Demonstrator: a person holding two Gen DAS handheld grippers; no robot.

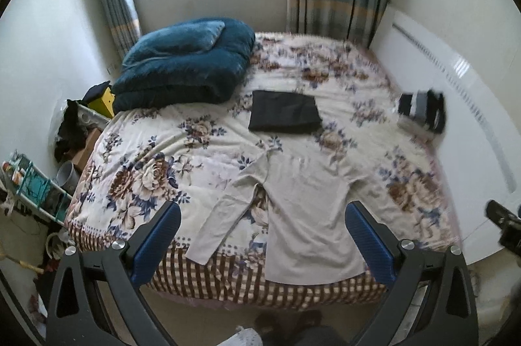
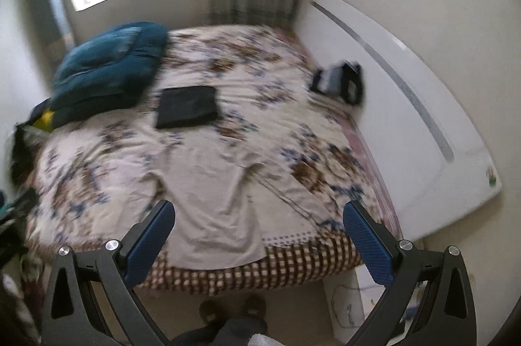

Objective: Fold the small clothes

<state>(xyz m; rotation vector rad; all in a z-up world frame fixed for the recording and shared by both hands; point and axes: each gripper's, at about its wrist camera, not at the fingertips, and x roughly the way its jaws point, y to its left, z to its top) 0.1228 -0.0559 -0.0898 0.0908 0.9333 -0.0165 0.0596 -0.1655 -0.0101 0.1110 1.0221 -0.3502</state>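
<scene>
A pale beige long-sleeved top (image 1: 306,209) lies spread flat on the floral bedspread, its hem at the near edge of the bed and one sleeve stretched to the left. The right wrist view shows the same top (image 2: 211,199), blurred. Behind it lies a folded dark garment (image 1: 284,112) (image 2: 187,110). My left gripper (image 1: 263,228) hangs open above the near edge of the bed, holding nothing. My right gripper (image 2: 259,227) is also open and empty, above the top's lower half. Part of the right gripper (image 1: 503,223) shows at the far right of the left wrist view.
A folded teal duvet (image 1: 185,69) fills the bed's back left corner. A small stack of dark and grey items (image 1: 421,113) sits by the white headboard (image 1: 456,105) on the right. Clutter and a rack (image 1: 35,189) stand left of the bed. A person's feet (image 2: 232,310) stand on the floor below.
</scene>
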